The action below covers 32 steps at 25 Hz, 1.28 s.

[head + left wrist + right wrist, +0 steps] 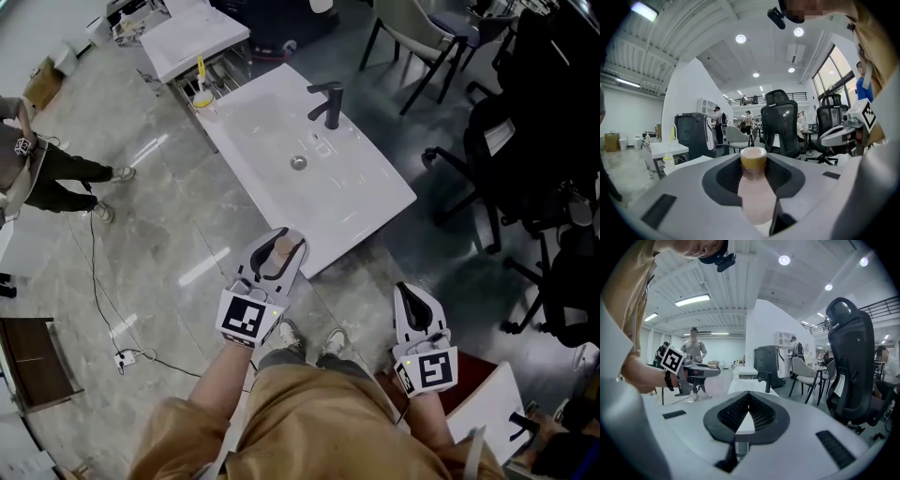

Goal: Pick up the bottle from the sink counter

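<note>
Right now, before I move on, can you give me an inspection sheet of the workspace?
Surface: white sink counter with black faucet and drain.
Job's things: bottle with a tan cap, held between the left gripper's jaws at the counter's near edge.
Clutter: yellow pump bottle by the counter's far corner.
Grippers: left gripper shut on the bottle; right gripper shut, nothing between its jaws.
Cables: black cable across the floor to a white plug.
Surroundings: black office chairs on the right; a person standing at the left.
</note>
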Tool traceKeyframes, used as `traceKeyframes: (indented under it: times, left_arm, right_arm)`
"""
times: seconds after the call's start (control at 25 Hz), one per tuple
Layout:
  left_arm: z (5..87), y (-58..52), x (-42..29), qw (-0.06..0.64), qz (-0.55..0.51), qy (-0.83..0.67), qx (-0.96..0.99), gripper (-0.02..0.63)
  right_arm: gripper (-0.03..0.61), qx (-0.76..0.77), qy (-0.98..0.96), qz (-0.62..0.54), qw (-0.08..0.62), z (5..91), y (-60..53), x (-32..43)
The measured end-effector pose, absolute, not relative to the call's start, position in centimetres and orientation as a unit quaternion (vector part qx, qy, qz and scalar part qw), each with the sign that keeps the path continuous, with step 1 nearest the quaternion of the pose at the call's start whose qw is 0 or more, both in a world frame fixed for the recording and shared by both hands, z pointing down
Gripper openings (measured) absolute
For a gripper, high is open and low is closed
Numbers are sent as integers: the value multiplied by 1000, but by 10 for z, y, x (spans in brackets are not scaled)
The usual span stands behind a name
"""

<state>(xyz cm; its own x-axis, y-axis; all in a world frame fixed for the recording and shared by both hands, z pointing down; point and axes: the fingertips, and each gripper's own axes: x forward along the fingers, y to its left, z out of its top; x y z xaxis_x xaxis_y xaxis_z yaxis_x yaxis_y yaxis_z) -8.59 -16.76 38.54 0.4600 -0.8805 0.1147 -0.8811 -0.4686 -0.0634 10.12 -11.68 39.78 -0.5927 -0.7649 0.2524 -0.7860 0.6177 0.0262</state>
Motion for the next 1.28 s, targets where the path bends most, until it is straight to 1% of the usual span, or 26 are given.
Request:
traceKeyframes:
  times: [0.84,1.28]
  left_arm:
    - [339,-134,-102,7,47,-530,847,130]
    - [305,-99,-128,0,33,-562,827,130]
  right_arm:
    - [3,436,-894,23,103,382,-129,106]
    - [3,451,-888,7,91,366,-138,121]
